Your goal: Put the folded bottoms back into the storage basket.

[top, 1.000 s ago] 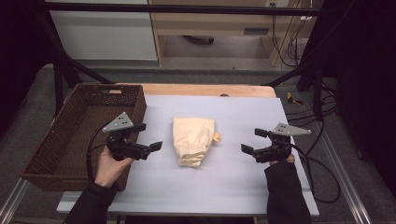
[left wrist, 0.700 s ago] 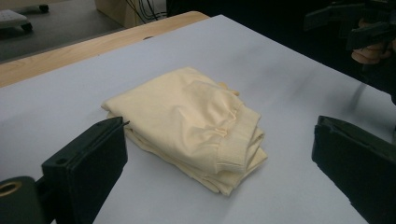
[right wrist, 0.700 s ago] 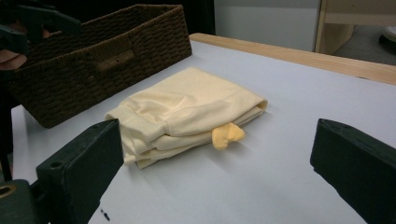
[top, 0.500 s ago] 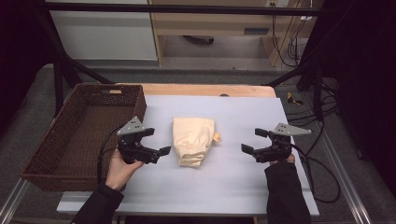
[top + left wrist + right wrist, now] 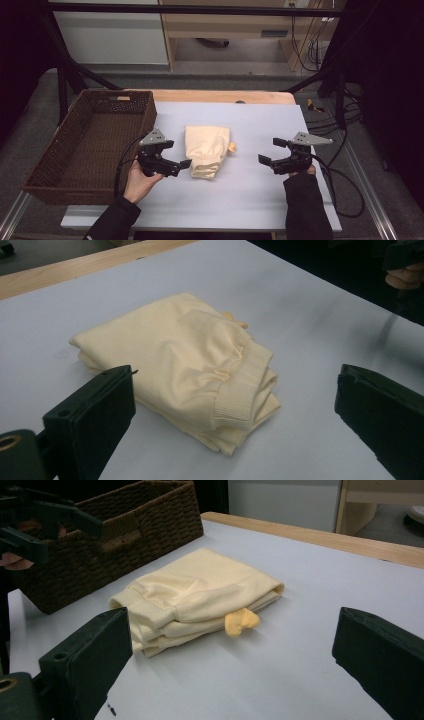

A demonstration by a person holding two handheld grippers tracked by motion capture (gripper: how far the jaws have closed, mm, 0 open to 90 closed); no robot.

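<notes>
A folded cream garment (image 5: pixel 206 150) lies mid-table, its ribbed band toward the near edge. A small yellow-orange piece (image 5: pixel 232 147) pokes out on its right side. My left gripper (image 5: pixel 179 154) is open just left of the garment's near corner, its jaws apart and nothing between them. In the left gripper view the garment (image 5: pixel 190 365) lies close ahead of the open left gripper (image 5: pixel 235 377). My right gripper (image 5: pixel 267 150) is open and well apart on the garment's right. The right gripper view shows the garment (image 5: pixel 195 597) and the yellow piece (image 5: pixel 241 621) ahead of the right gripper (image 5: pixel 234 617).
A dark wicker basket (image 5: pixel 147 117) stands at the table's left, close behind my left hand, and also shows in the right gripper view (image 5: pixel 125 535). A wooden strip (image 5: pixel 225 96) runs along the far table edge. Cables (image 5: pixel 345 190) trail off to the right.
My left gripper has moved right, from beside the basket to just short of the garment's near left corner. The right gripper has held its place.
</notes>
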